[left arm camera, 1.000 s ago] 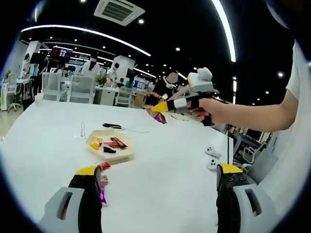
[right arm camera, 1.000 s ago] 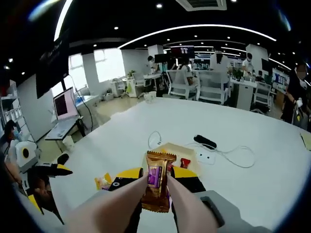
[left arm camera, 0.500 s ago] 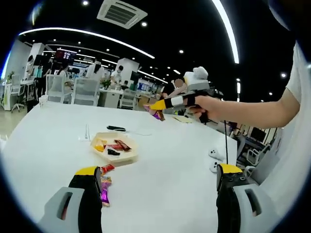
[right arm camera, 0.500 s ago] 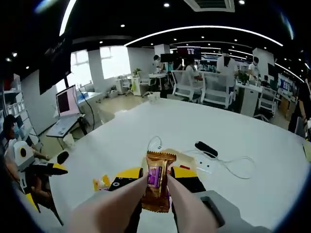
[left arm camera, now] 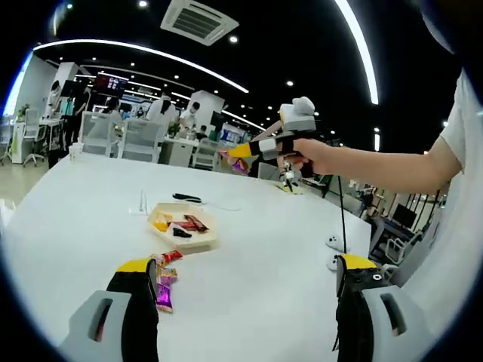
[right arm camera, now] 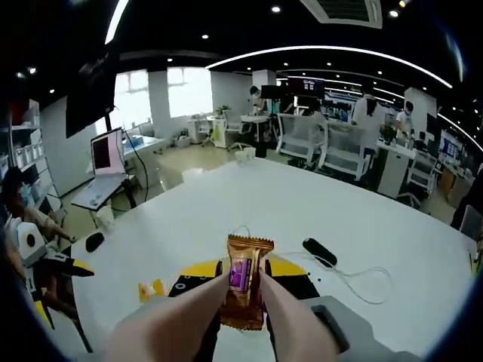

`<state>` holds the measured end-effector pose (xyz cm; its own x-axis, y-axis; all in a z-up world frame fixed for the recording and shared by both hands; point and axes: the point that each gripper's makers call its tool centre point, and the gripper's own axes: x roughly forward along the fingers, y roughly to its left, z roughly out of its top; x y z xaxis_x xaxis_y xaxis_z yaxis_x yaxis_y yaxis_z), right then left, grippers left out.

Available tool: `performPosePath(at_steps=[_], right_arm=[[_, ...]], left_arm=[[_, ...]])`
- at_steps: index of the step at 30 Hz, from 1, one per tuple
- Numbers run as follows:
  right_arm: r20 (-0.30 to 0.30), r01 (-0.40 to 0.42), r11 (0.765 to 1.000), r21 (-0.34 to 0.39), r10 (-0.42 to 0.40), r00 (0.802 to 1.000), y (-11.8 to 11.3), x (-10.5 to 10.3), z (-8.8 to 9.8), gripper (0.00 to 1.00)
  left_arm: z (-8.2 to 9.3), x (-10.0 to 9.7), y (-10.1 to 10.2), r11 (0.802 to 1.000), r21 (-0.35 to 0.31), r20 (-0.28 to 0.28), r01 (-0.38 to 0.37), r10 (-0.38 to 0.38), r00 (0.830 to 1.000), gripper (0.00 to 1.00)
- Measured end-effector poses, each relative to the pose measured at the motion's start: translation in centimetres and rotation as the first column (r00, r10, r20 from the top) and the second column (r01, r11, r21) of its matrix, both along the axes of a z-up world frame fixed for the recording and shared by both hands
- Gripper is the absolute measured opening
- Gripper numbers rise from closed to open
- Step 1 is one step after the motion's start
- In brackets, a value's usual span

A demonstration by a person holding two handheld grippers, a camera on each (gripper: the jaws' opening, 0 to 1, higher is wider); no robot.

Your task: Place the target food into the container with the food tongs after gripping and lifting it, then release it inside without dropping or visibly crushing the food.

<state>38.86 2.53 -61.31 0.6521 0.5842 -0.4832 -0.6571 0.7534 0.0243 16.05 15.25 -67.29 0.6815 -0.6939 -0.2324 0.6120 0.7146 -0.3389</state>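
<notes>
A tray (left arm camera: 198, 240) sits on the table (left arm camera: 256, 286), with loose snacks (left arm camera: 164, 280) nearer, by its left corner. A remote (left arm camera: 186, 198) lies beyond the tray, and two controllers (left arm camera: 333, 251) rest to the right.

Left gripper (left arm camera: 245, 302) hovers low over the white table (left arm camera: 256, 249), jaws wide apart. Beyond, a wooden tray (left arm camera: 185, 226) holds wrapped snacks, more wrappers (left arm camera: 162, 283) lie near it. Right gripper (left arm camera: 245, 154) is raised, clamping a candy (left arm camera: 232, 161).
</notes>
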Motion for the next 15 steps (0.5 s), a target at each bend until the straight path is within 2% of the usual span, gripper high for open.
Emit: performPosePath(at_steps=[10, 15], right_arm=[[-0.009, -0.007, 1.0, -0.028, 0.007, 1.0, 0.0, 2.0, -0.8, 0.21], [-0.028, -0.005, 1.0, -0.024, 0.005, 1.0, 0.5, 2.6, -1.5, 0.22]], left_arm=[[-0.2, 0.6, 0.2, 1.0, -0.005, -0.008, -0.002, 0.002, 1.0, 0.99], [0.0, 1.5, 0.5, 1.0, -0.01, 0.0, -0.013, 0.013, 1.0, 0.99]])
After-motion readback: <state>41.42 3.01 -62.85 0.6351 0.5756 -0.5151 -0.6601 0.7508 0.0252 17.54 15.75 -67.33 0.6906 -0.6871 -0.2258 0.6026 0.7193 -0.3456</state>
